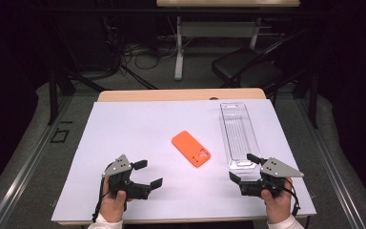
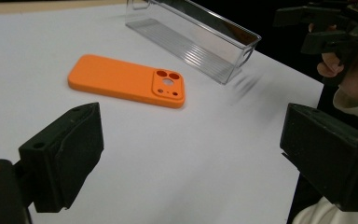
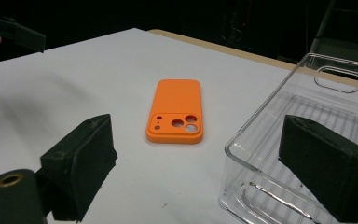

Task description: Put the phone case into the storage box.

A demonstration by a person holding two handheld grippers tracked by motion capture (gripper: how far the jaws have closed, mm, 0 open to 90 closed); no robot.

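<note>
An orange phone case (image 1: 190, 148) lies camera side up in the middle of the white sheet (image 1: 138, 129). To its right stands a long, empty clear plastic tray (image 1: 239, 136). My left gripper (image 1: 148, 173) is open near the front left, its jaws pointing toward the case (image 2: 127, 80), with nothing between them (image 2: 191, 140). My right gripper (image 1: 244, 168) is open at the tray's near end. In the right gripper view (image 3: 196, 140) one jaw overlaps the tray's near corner (image 3: 261, 140) and the other is over bare sheet; whether the jaw touches the tray I cannot tell. The case (image 3: 175, 112) lies ahead of them.
The sheet covers a wooden table whose edge (image 1: 181, 94) shows at the back. Beyond it are a black chair (image 1: 248, 67), another table's legs (image 1: 178, 47) and cables on the floor. Bare sheet lies to the left of and behind the case.
</note>
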